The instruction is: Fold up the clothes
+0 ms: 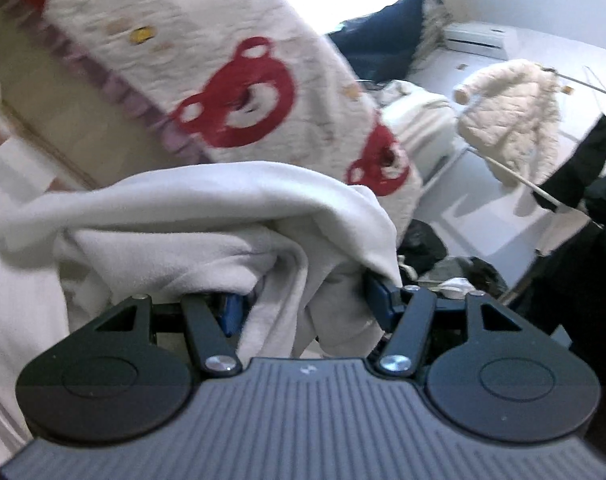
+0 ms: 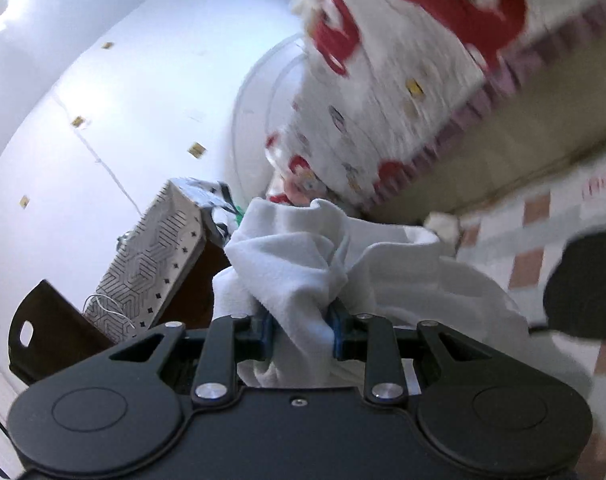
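White garment [image 1: 207, 216] hangs bunched below the bear-print blanket [image 1: 231, 92], clamped in the left gripper [image 1: 303, 304] and right gripper [image 2: 301, 332]; no fold visible yet.

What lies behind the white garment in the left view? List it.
Behind the white garment: a red-bear blanket and a hanging cream jacket. The garment covers the blanket's lower part.

bed with checked sheet [image 2: 535, 256], bear-print blanket [image 1: 239, 92] lying on it
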